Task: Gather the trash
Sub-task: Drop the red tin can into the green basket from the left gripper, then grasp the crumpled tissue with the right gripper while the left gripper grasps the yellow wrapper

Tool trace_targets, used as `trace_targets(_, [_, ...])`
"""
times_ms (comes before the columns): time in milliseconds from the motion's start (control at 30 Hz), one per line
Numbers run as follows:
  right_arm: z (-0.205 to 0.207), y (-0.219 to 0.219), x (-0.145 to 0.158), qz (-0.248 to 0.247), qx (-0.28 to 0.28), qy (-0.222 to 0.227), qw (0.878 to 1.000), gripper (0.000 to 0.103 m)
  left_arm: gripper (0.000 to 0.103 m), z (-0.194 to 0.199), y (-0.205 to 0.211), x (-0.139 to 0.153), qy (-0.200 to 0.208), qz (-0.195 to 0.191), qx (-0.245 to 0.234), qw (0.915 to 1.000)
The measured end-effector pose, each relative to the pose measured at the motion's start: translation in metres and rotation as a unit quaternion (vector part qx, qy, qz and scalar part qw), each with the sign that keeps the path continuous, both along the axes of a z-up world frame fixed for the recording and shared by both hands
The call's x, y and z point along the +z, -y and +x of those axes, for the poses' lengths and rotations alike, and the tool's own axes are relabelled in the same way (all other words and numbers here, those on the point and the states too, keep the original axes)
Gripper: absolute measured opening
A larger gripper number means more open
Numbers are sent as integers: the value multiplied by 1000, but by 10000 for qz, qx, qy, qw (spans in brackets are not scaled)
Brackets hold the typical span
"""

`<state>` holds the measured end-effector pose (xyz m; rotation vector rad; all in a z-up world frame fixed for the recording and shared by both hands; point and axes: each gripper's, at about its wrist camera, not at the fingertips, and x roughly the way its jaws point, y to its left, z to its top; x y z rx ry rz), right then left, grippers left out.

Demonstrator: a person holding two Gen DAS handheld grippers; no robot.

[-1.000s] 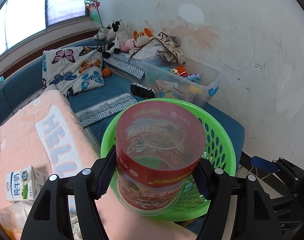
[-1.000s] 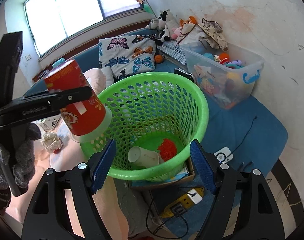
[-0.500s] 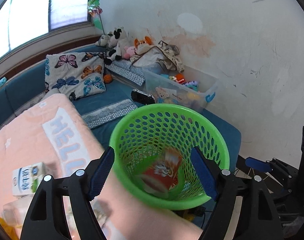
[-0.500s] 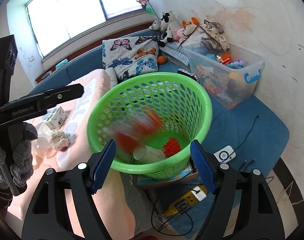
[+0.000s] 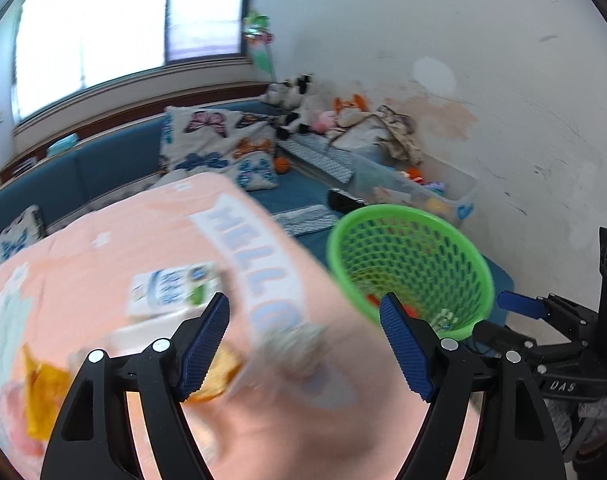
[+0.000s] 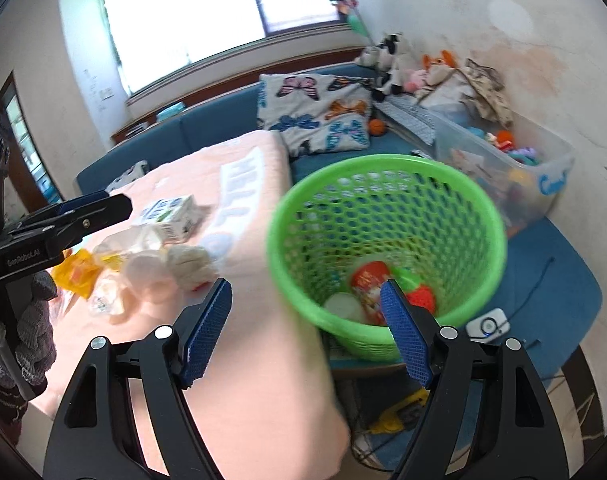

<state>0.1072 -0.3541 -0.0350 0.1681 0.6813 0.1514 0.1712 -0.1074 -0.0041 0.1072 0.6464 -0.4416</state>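
Green mesh basket (image 6: pixel 387 248) sits just off the edge of the pink blanket (image 6: pixel 255 360), with a red printed cup (image 6: pixel 369 280), a white cup (image 6: pixel 343 306) and a red crumpled bit (image 6: pixel 421 298) already lying in its bottom.

Left gripper (image 5: pixel 303 344): jaws apart, nothing between them. Right gripper (image 6: pixel 305 330): jaws apart, empty too, aimed between the blanket edge and the basket.

Trash not yet collected lies on the blanket: milk carton (image 6: pixel 169 216), white tissue wad (image 6: pixel 191 262), orange wrapper (image 6: pixel 75 272), plus clear plastic bits beside them, too blurred to name. In the left wrist view the carton (image 5: pixel 171 290) is just beyond the left fingertip and the wad (image 5: pixel 293 344) sits roughly between the fingers.

Risks from here:
- Both views are motion-blurred; closing while moving this fast likely pinches blanket fabric along with the wad and drags the whole pile.
- Items are clustered and touching. Going for the carton may shove the wrapper or plastic off the blanket edge.
- Soft wad and thin wrapper give little for the pads to bite; a shallow grip probably drops them short of the basket rim.
- Left gripper (image 6: pixel 63 220) reaches in near the right one's path; the two could clash over the same pile.
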Motion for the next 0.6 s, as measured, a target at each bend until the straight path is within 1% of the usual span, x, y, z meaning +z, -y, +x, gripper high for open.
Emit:
trace_targets(133, [6, -23, 1, -5, 209, 6, 9998, 77, 75, -11, -37, -5, -4, 16, 329, 9995])
trace_targets(267, [11, -44, 0, -83, 414, -20, 9991, 77, 75, -20, -74, -11, -52, -49, 656, 9978])
trace_targets(400, [18, -62, -2, -143, 582, -57, 9982, 77, 75, -29, -112, -18, -161, -227, 1058, 9940])
trace_targets(600, [38, -88, -10, -213, 786, -165, 9965, 77, 75, -44, -155, -30, -274, -333, 1473, 9881])
